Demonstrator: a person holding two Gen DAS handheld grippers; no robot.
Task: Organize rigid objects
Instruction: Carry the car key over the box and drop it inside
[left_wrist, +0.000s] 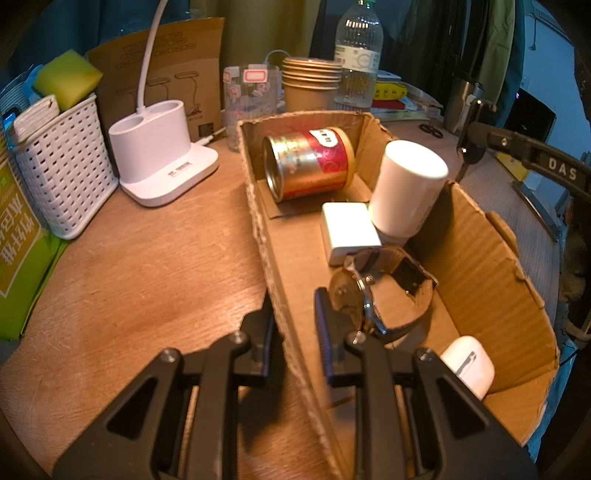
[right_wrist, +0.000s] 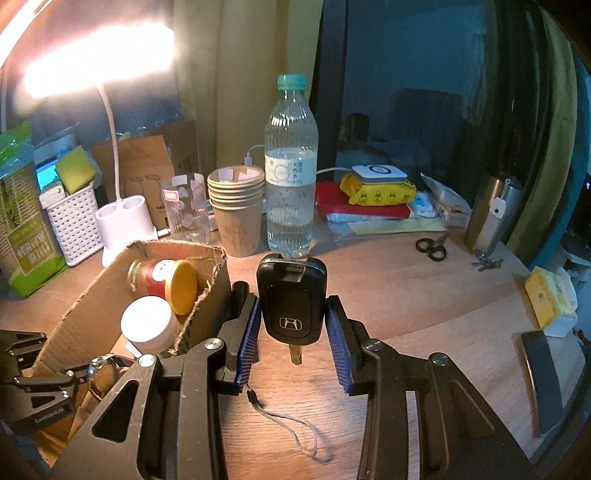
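Observation:
An open cardboard box (left_wrist: 480, 258) lies on the wooden table. Inside it are a gold and red tin (left_wrist: 308, 166) on its side, a white jar (left_wrist: 406, 188), a white charger (left_wrist: 349, 230), a wristwatch (left_wrist: 384, 295) and a white earbud case (left_wrist: 467, 365). My left gripper (left_wrist: 294, 295) is shut on the box's left wall, one finger on each side of it. My right gripper (right_wrist: 290, 295) is shut on a black car key (right_wrist: 291, 306), held upright above the table, right of the box (right_wrist: 92, 306). The key's grey lanyard (right_wrist: 291, 432) trails onto the table below it.
Behind the box stand a water bottle (right_wrist: 291, 184), stacked paper cups (right_wrist: 238, 210), a glass (right_wrist: 186, 210), a white lamp base (left_wrist: 162, 162) and a white basket (left_wrist: 62, 173). Scissors (right_wrist: 432, 245), a key bunch (right_wrist: 487, 264) and a steel tumbler (right_wrist: 491, 214) sit at the right.

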